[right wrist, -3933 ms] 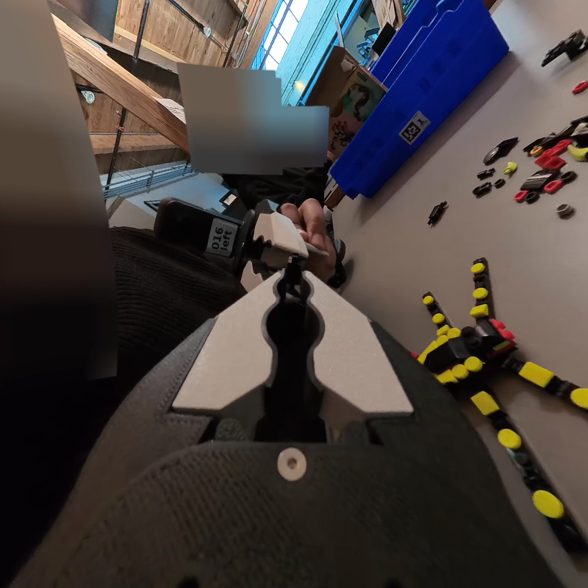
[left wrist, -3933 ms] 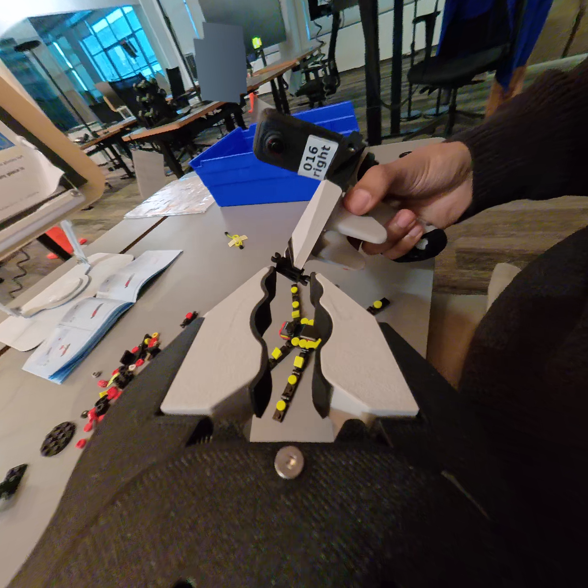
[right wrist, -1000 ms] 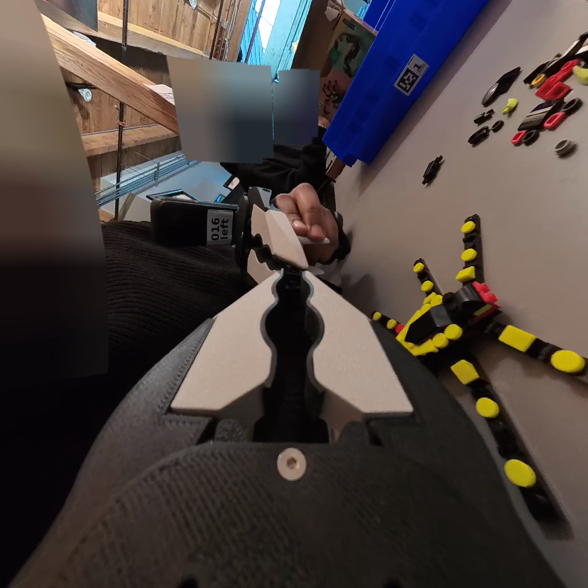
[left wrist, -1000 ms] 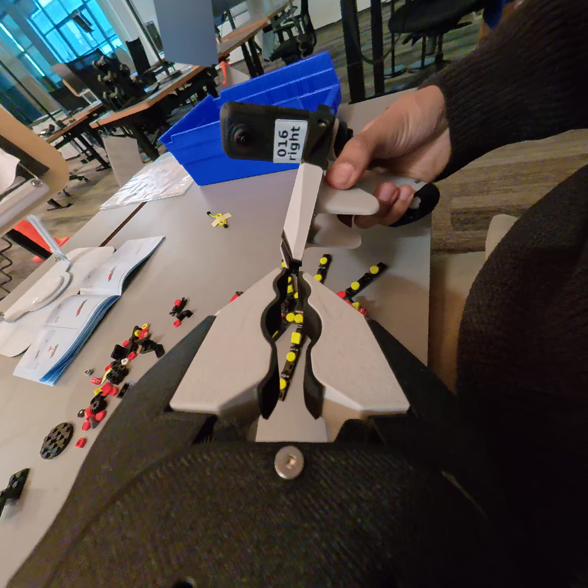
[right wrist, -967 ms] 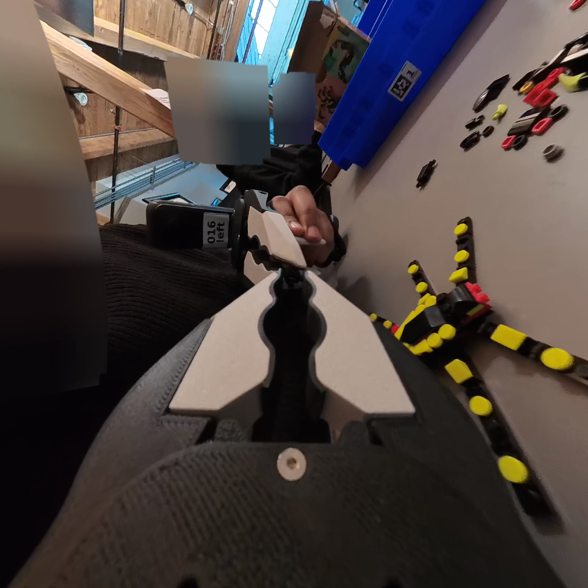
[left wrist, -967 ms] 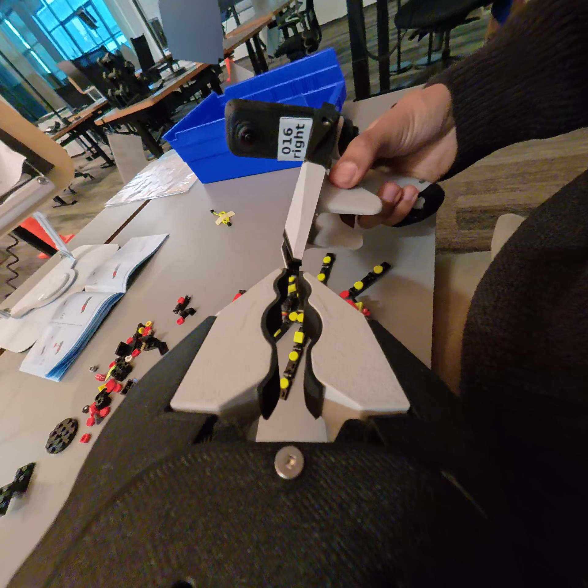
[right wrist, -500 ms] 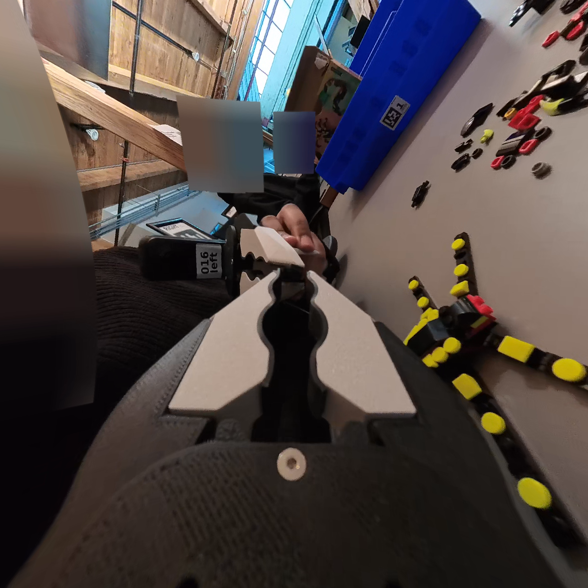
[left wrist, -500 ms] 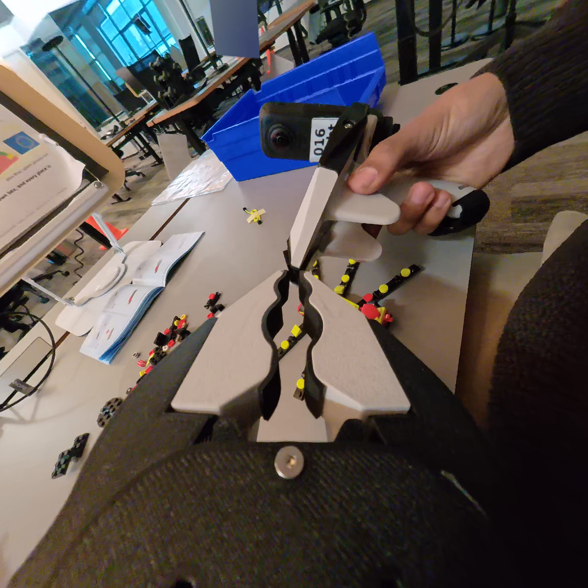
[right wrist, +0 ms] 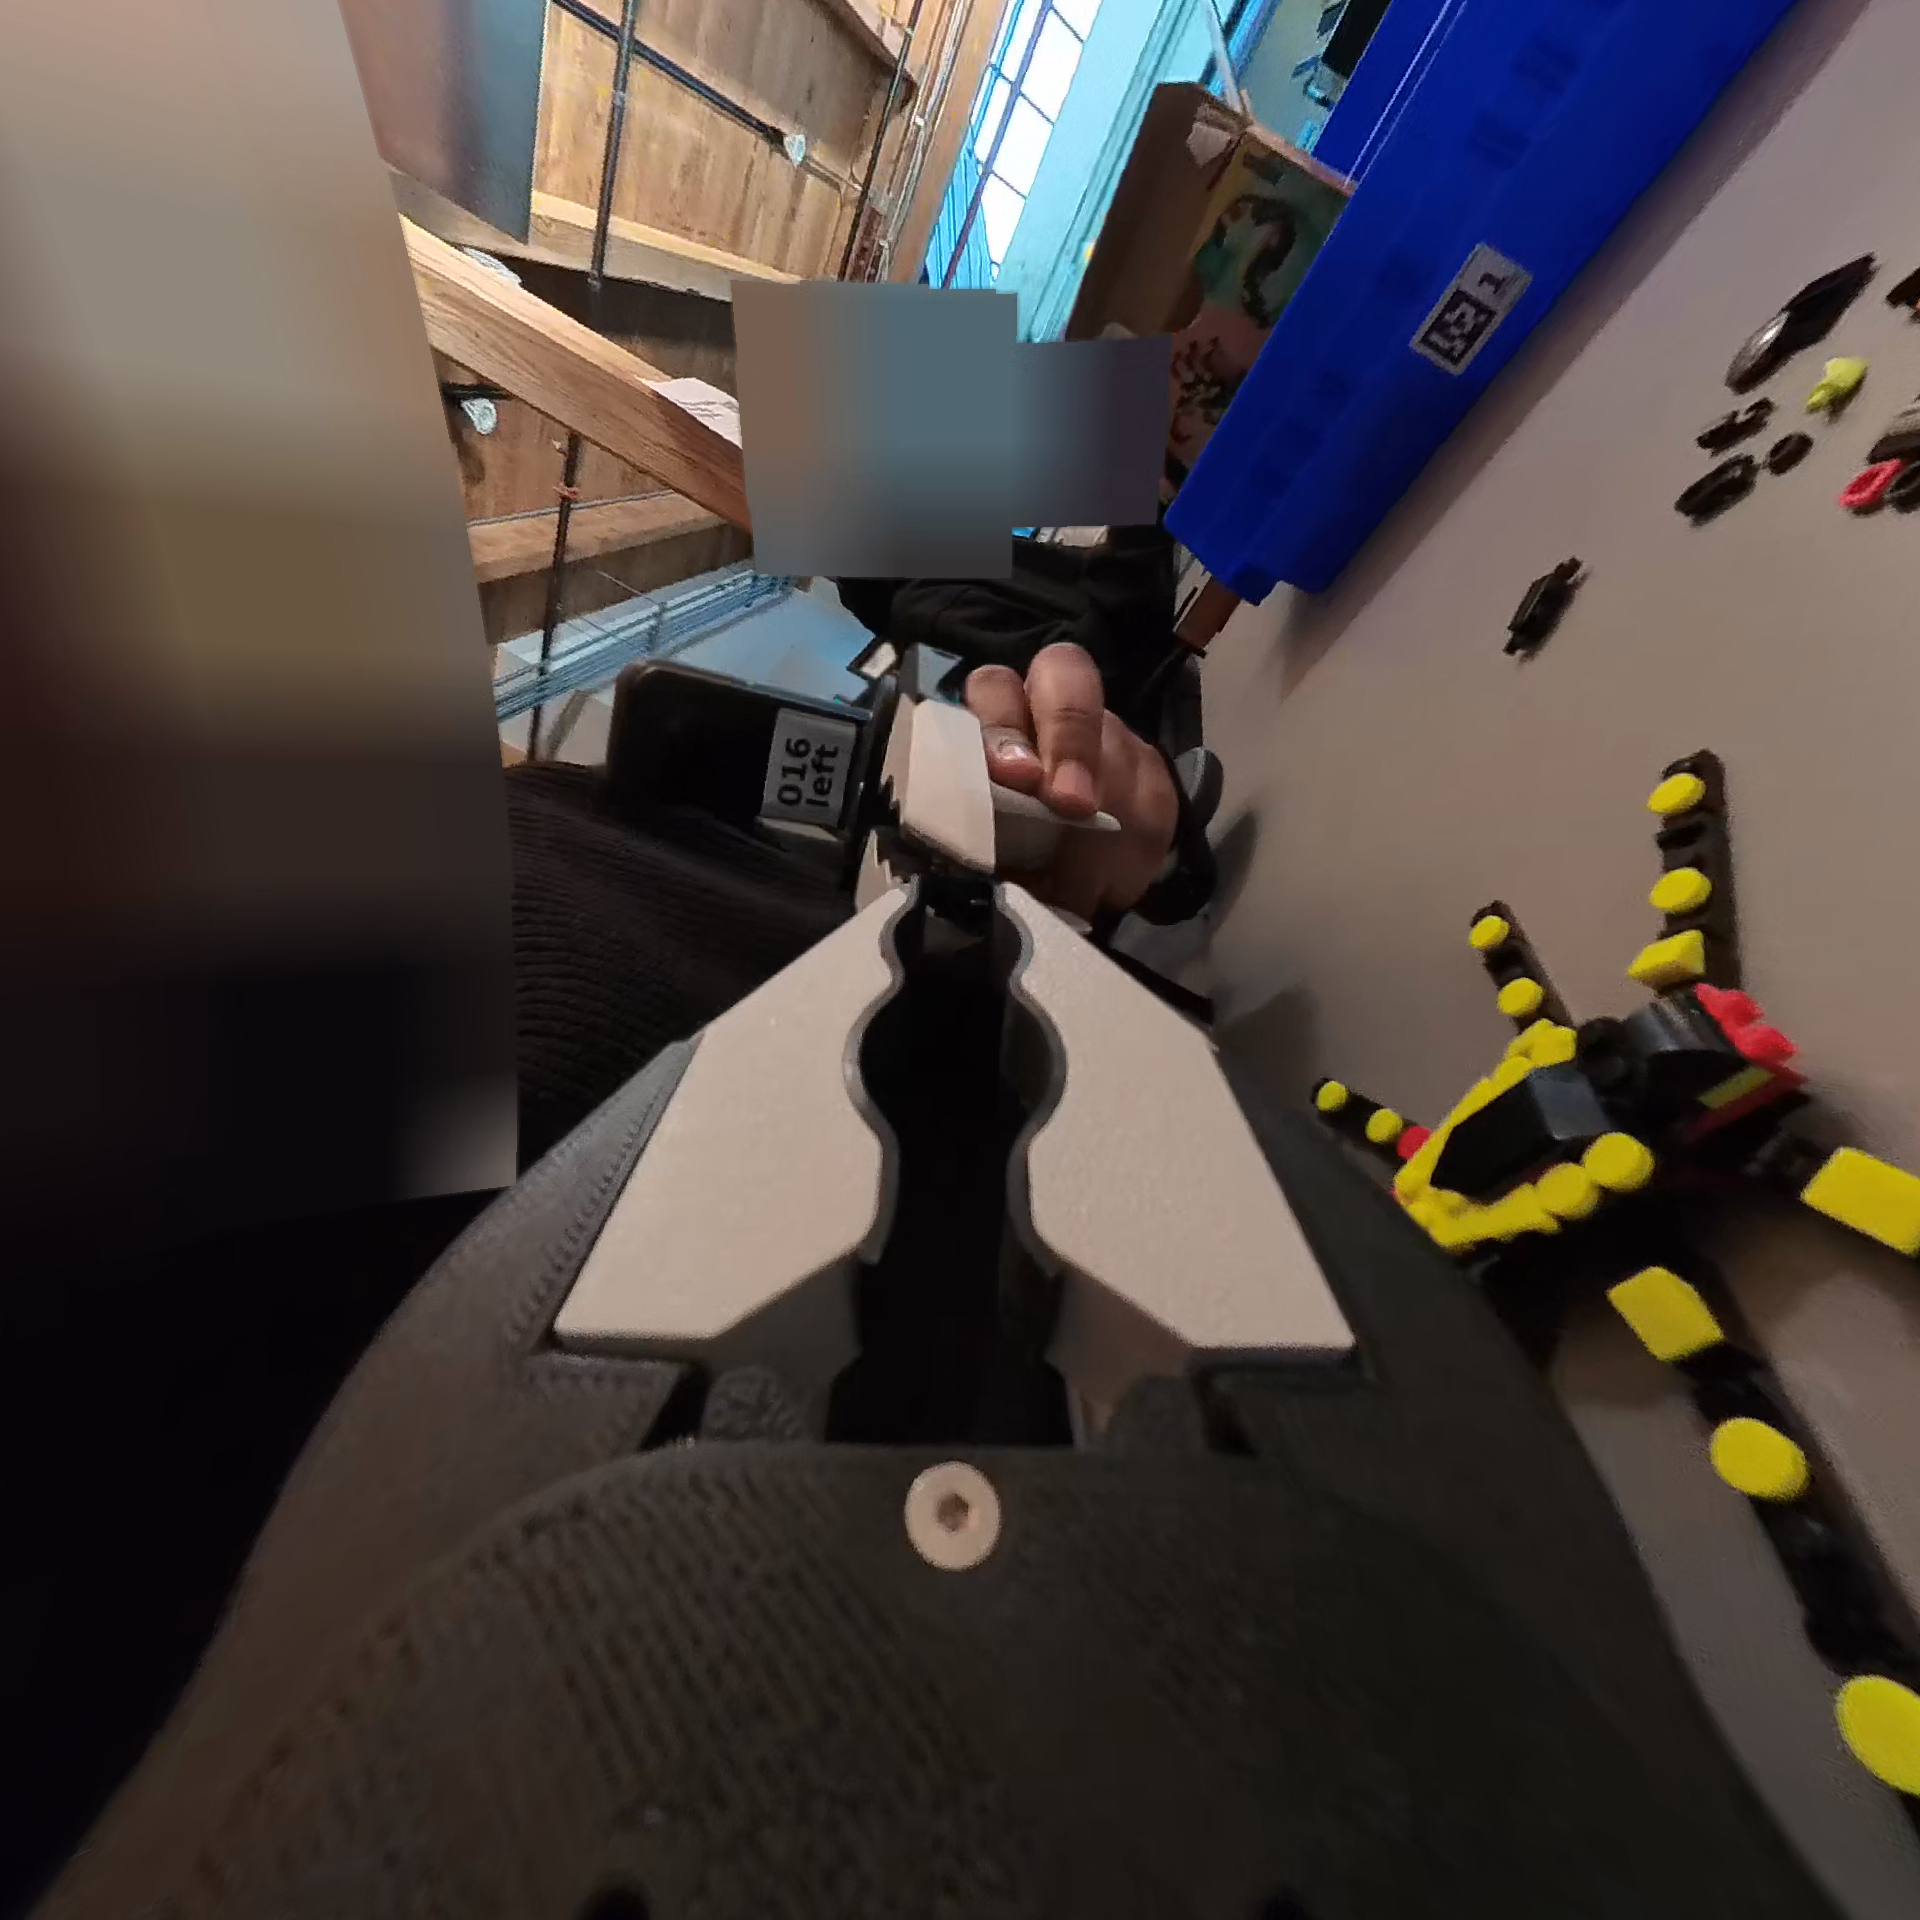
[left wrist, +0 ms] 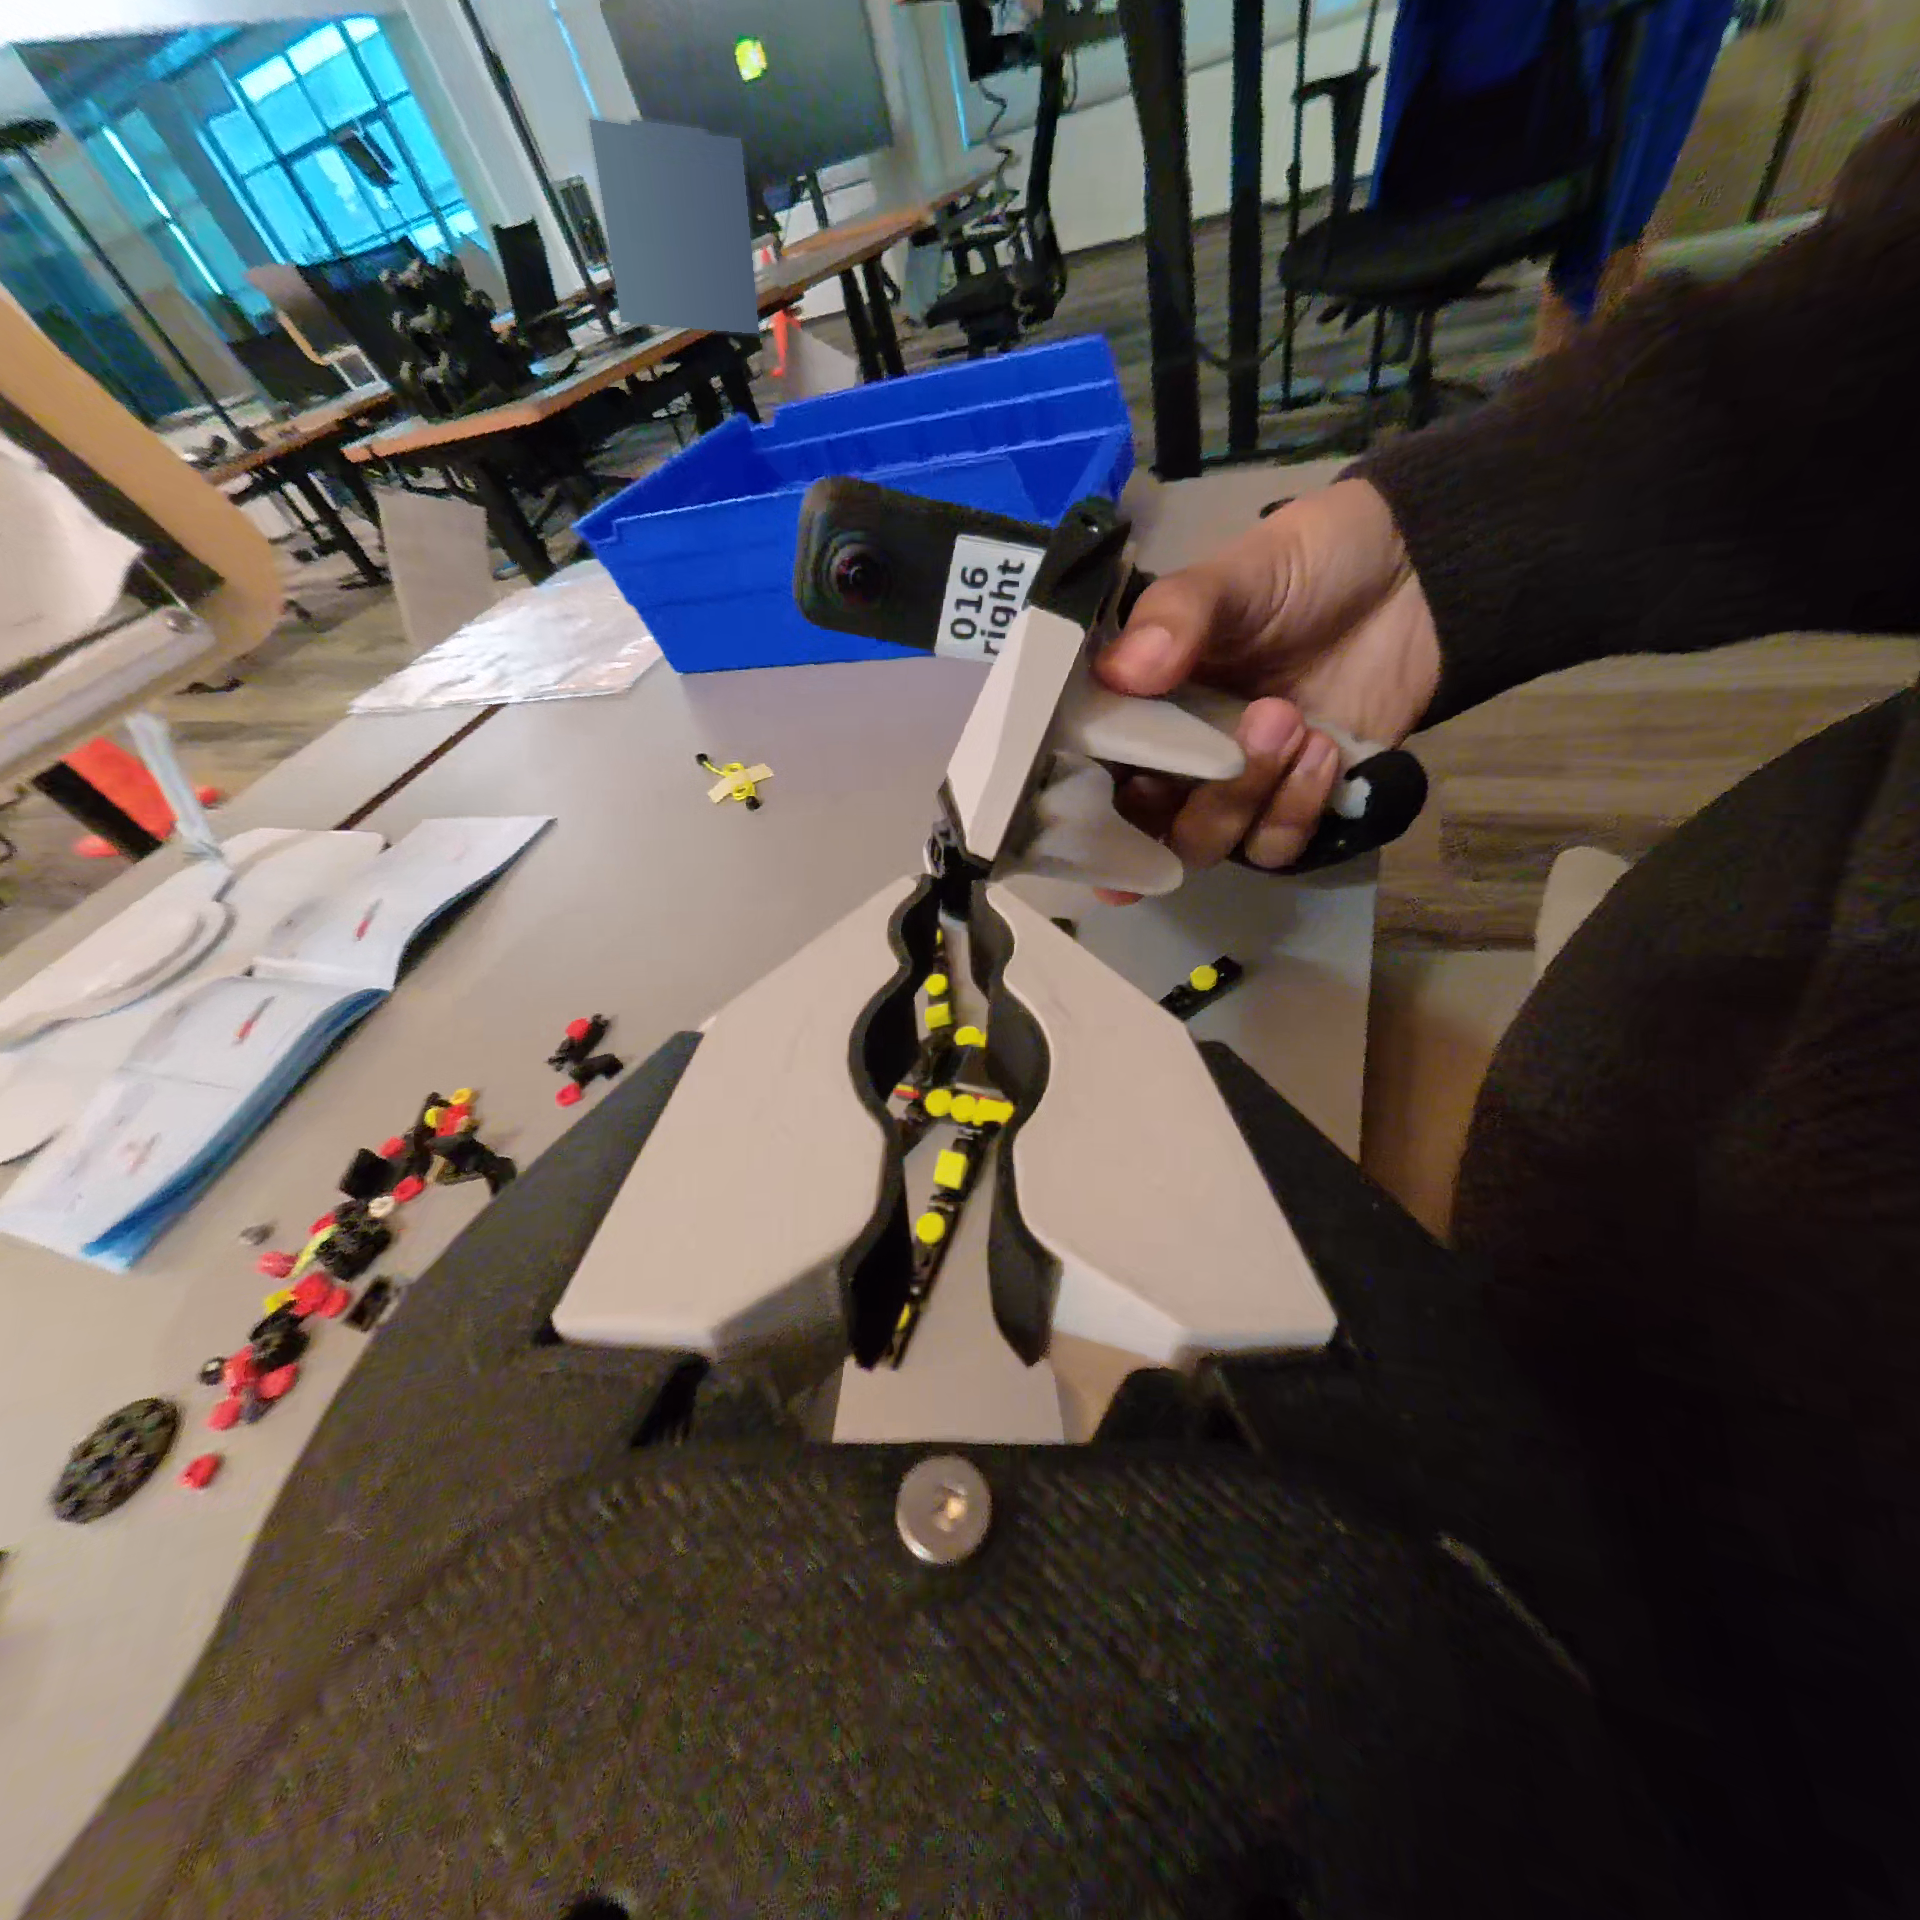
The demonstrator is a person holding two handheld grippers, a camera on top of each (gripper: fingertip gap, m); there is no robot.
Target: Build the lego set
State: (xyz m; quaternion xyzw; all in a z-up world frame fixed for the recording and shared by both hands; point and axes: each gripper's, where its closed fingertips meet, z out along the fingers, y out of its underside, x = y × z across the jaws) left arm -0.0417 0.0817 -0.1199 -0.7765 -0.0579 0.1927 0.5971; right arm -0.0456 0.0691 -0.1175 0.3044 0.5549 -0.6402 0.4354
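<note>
My left gripper (left wrist: 953, 891) and my right gripper (right wrist: 954, 902) meet tip to tip above the grey table (left wrist: 623, 894). A small black lego piece (left wrist: 943, 868) sits pinched where the tips meet, and it also shows in the right wrist view (right wrist: 953, 914). Both grippers look shut on it. The right gripper (left wrist: 951, 857) comes down from a hand at the upper right. The left gripper (right wrist: 935, 868) shows opposite in the right wrist view. The black lego model with yellow studs (right wrist: 1538, 1132) lies on the table below and shows through my left fingers' gap (left wrist: 951, 1101).
Loose red, black and yellow pieces (left wrist: 353, 1226) lie at the left near an open instruction booklet (left wrist: 260, 1018). A blue bin (left wrist: 883, 540) stands at the back. A black round piece (left wrist: 114, 1455) lies at the far left. The table's edge runs close on the right. Left and right tips are no more than a few centimetres apart.
Both grippers have stayed tip to tip and moved together. The left view has tilted up and the model again shows through its finger gap. The right view sits closer to the model.
</note>
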